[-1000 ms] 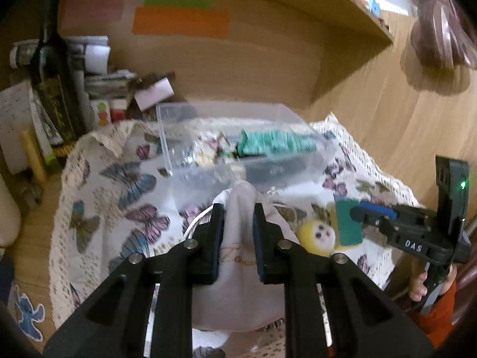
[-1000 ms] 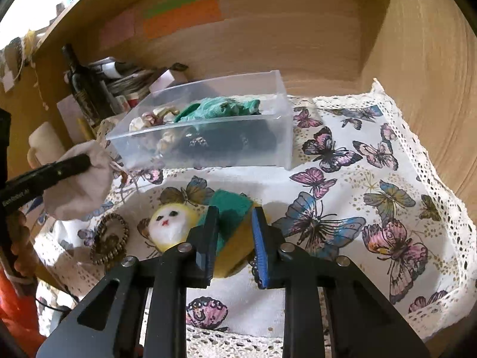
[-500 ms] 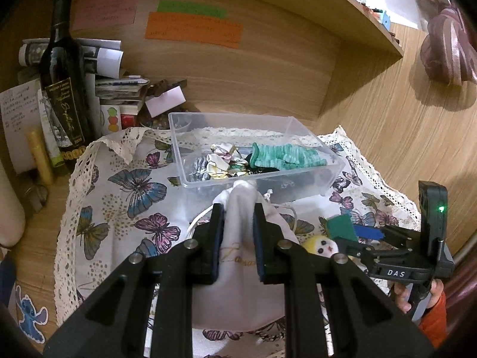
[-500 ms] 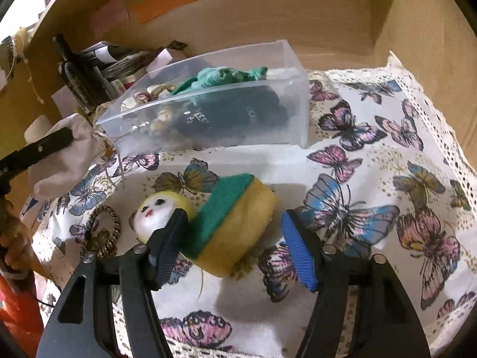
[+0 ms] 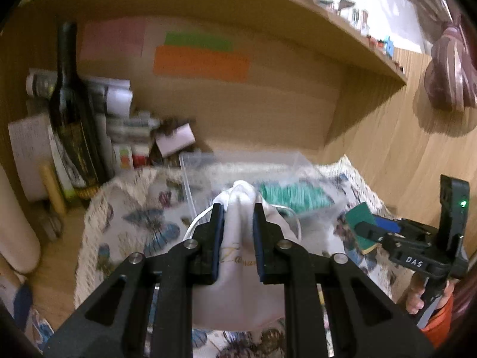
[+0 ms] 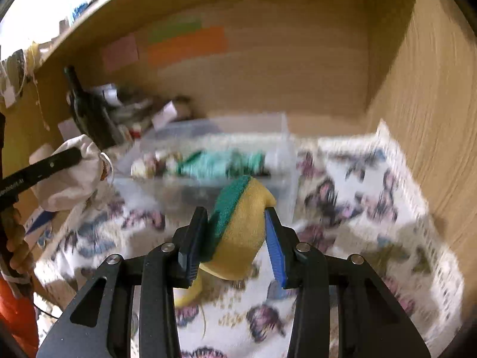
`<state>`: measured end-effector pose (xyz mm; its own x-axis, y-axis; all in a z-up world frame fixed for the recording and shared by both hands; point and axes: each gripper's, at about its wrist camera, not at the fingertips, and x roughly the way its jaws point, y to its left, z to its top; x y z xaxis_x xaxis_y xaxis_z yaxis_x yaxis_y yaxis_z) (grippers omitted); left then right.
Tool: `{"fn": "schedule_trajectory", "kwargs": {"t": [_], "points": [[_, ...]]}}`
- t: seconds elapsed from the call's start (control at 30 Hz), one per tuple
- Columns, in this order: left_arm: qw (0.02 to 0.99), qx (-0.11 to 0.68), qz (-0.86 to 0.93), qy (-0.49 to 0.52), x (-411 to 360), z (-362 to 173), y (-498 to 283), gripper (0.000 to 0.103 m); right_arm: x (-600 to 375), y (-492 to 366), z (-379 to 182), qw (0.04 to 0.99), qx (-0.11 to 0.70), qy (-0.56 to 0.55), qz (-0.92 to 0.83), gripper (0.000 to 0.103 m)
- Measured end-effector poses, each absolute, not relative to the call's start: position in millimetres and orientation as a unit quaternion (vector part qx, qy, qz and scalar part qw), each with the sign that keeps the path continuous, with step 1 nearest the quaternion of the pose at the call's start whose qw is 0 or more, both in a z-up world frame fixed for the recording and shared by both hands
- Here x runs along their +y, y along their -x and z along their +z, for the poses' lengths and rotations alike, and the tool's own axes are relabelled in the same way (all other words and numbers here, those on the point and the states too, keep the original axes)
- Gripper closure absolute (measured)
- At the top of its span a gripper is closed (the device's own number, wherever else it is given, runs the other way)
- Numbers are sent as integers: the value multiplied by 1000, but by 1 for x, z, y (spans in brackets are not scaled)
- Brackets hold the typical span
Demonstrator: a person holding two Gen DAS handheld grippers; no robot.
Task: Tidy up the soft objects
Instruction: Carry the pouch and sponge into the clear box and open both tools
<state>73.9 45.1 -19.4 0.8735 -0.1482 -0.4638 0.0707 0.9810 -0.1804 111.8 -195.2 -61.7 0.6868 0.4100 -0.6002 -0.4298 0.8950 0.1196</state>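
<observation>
My left gripper (image 5: 238, 217) is shut on a white drawstring pouch (image 5: 238, 256) and holds it in the air before the clear plastic box (image 5: 247, 164); the pouch also shows in the right wrist view (image 6: 74, 179). My right gripper (image 6: 235, 223) is shut on a yellow sponge with a green scrub side (image 6: 238, 226), lifted above the butterfly cloth (image 6: 357, 208) in front of the box (image 6: 208, 155). The box holds a teal cloth (image 6: 214, 164) and small wrapped items. The sponge also shows in the left wrist view (image 5: 359, 223).
A dark wine bottle (image 5: 71, 113) and stacked papers (image 5: 125, 125) stand at the back left. Wooden walls close the back and the right side (image 6: 432, 119). A shelf (image 5: 268, 9) runs overhead. A yellow doll's edge (image 6: 187, 292) lies under the right gripper.
My right gripper has closed on the sponge and lifted it off the cloth toward the box. My left gripper has risen with the pouch. Both views are blurred by motion.
</observation>
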Motion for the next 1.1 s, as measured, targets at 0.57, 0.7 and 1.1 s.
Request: {"fn": "schedule_trajectory", "kwargs": {"t": [0.57, 0.7, 1.1], "points": [[973, 221, -29, 56, 31, 0, -153, 85, -155, -154, 6, 943, 225, 71, 233, 68], [970, 238, -27, 39, 21, -13, -175, 85, -139, -170, 5, 939, 238, 81, 235, 68], [951, 307, -24, 16, 6, -57, -219, 85, -114, -230, -40, 911, 323, 107, 232, 68]]}}
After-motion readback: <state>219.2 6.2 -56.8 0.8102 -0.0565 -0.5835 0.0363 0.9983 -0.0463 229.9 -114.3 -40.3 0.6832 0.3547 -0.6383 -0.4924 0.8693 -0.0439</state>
